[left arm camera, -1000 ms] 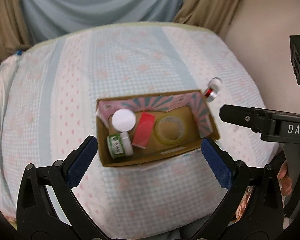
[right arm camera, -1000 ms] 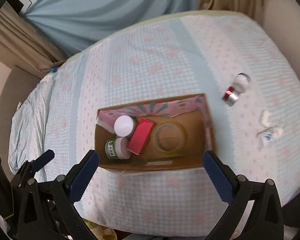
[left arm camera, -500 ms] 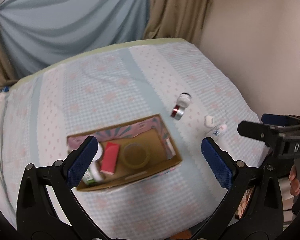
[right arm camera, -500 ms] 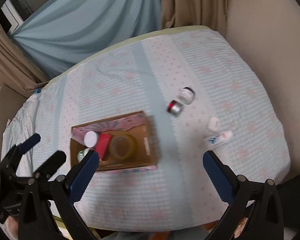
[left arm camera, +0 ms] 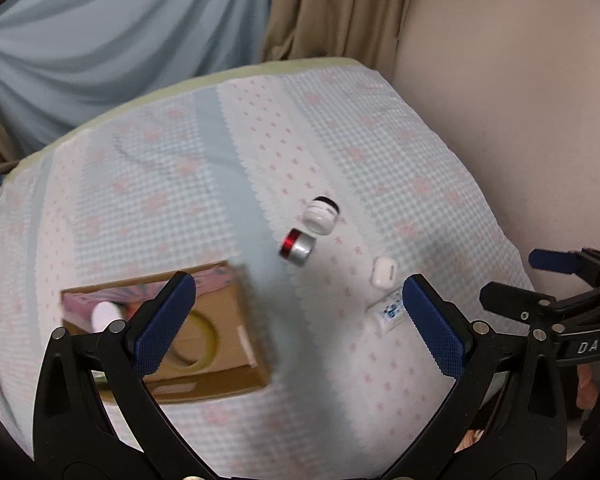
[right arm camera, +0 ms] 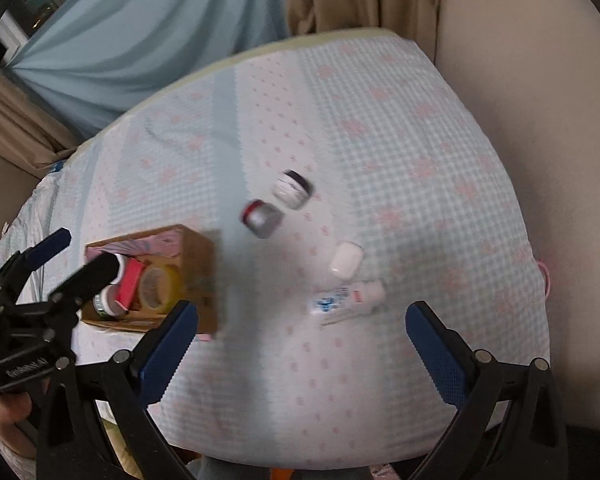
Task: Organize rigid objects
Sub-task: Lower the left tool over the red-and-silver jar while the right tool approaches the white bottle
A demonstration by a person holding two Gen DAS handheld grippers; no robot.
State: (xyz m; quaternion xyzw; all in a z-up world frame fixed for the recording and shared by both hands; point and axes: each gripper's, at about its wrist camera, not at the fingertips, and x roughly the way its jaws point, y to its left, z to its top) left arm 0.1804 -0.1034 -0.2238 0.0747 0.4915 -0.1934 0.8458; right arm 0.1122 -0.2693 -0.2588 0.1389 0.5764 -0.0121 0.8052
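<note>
Both claws hang above the bed [left arm camera: 340,128] with nothing between their blue pads — the left claw [left arm camera: 298,322] spread wide, the right claw [right arm camera: 302,354] just as wide. On the pale checked bedspread a cardboard box [right arm camera: 198,268] sits toward the left; inside it lie a yellowish tape roll [right arm camera: 156,286], a red flat box [right arm camera: 130,282] leaning beside it, a white-capped jar [left arm camera: 105,314] and a green-labelled jar [right arm camera: 102,300] near the front corner. Well apart from the box, to its right, four loose things rest on the cover: a silver-and-red jar [left arm camera: 297,247] lying on its side, a white jar with a black rim [left arm camera: 321,216] just beyond it and touching or nearly so, a small white case [left arm camera: 383,273] nearer the wall, and a white tube with blue print [right arm camera: 346,296] just in front of the case. In the left wrist view the tube is partly hidden by the left claw's right finger [left arm camera: 432,332]. Blue and tan curtains [left arm camera: 172,28] hang behind the bed.
</note>
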